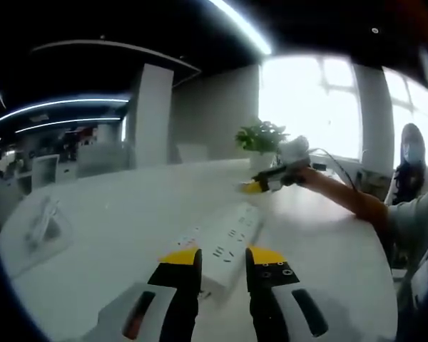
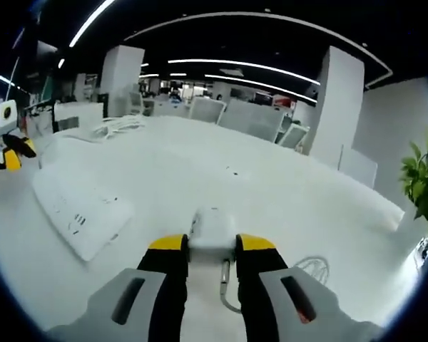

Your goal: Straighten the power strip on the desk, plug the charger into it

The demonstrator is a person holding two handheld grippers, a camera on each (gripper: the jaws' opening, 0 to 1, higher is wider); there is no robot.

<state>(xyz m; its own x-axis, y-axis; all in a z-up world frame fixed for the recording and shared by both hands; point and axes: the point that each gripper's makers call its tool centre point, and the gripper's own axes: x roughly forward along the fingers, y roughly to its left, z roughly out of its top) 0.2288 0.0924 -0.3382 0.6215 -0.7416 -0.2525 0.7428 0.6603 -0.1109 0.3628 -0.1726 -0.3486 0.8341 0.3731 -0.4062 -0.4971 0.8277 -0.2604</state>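
Left gripper (image 1: 222, 258) is clamping the power strip (image 1: 227, 242); right gripper (image 2: 212, 244) is holding the charger (image 2: 212, 229), still unplugged

The power strip's (image 1: 225, 246) near end hides behind the tongs (image 1: 223, 262).

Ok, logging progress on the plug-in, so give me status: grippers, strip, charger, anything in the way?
Left gripper astride power strip end. Right gripper shut on charger, off the strip. Nothing between them on the desk.
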